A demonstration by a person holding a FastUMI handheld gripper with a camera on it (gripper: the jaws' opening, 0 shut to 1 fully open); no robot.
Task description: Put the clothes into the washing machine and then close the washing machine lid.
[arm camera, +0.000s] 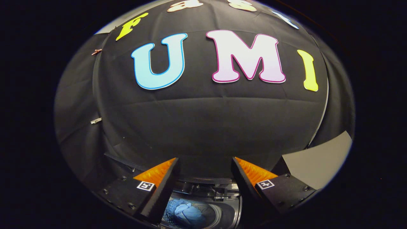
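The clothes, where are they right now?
In the gripper view, the clothes lie inside the washing machine drum, low between the open fingers of the gripper, with the black cloth wall beyond.

Gripper (205, 165) seen at the bottom centre of the frame: two wedge-shaped fingers (159, 187), one lower left, one lower right, each tapering toward its tip. Inner pads (252, 171) carry fine ridged grooves. Each finger sits on a flat mounting block (286, 192) fixed with small round screws. Each block bears one small square black-and-white marker (145, 186) near the pad base. Fingers stand apart, nothing between them.
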